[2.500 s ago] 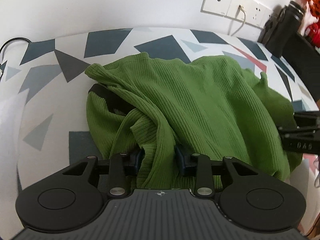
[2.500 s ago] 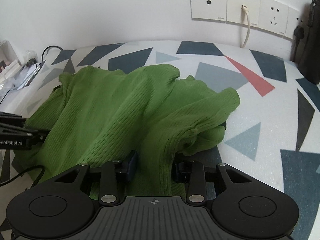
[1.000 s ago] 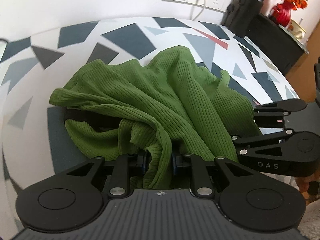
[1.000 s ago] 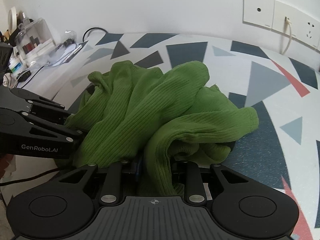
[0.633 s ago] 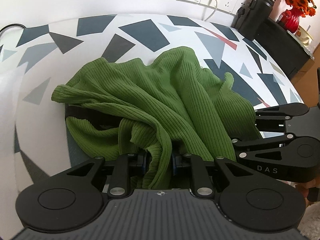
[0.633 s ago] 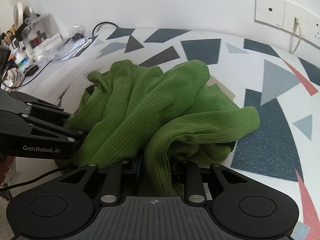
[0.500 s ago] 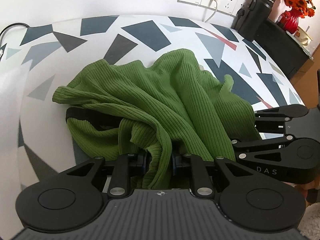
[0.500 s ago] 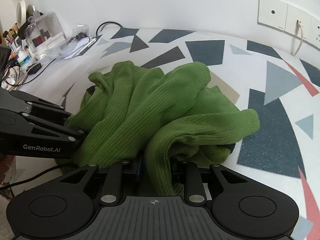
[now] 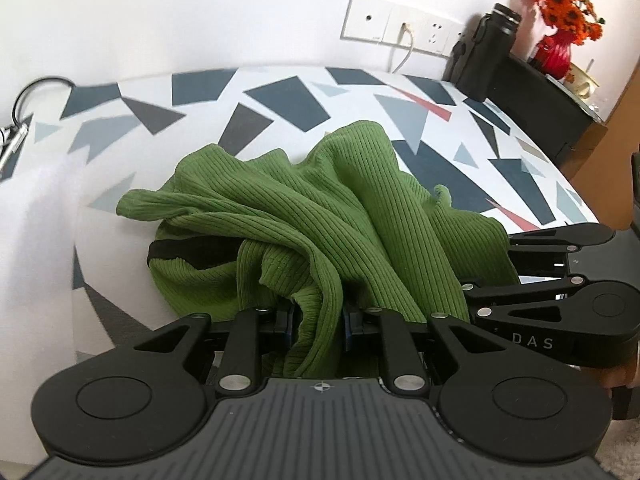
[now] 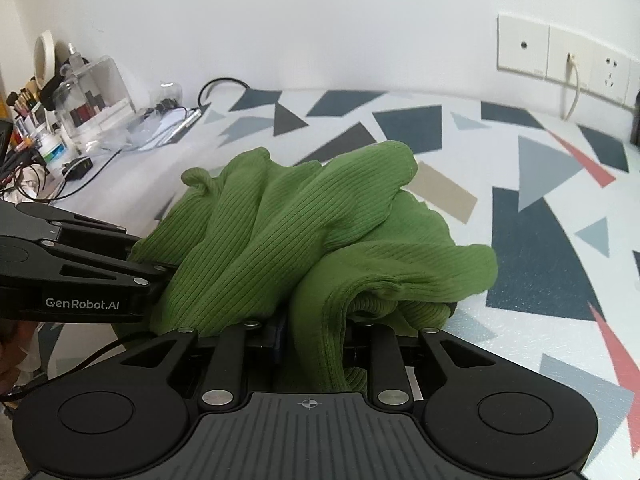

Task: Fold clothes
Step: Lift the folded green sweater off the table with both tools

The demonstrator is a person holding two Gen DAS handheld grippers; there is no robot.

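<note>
The crumpled green ribbed knit sweater (image 9: 320,216) lay bunched in a heap on the white surface (image 9: 280,92) patterned with grey, dark blue and red triangles, its near folds gathered toward you. Your left hand-held gripper (image 9: 318,320) was clamped on a thick fold of the sweater, the fabric pinched between its fingers. Your right hand-held gripper (image 10: 314,334) gripped another fold of the same sweater (image 10: 304,232), just beside the left one. A black band showed under the sweater's left edge. Farther off, white wall sockets (image 9: 400,24) sat on the wall, with a black bottle (image 9: 486,56) and a red vase of orange flowers (image 9: 560,28) beyond the surface's far corner.
</note>
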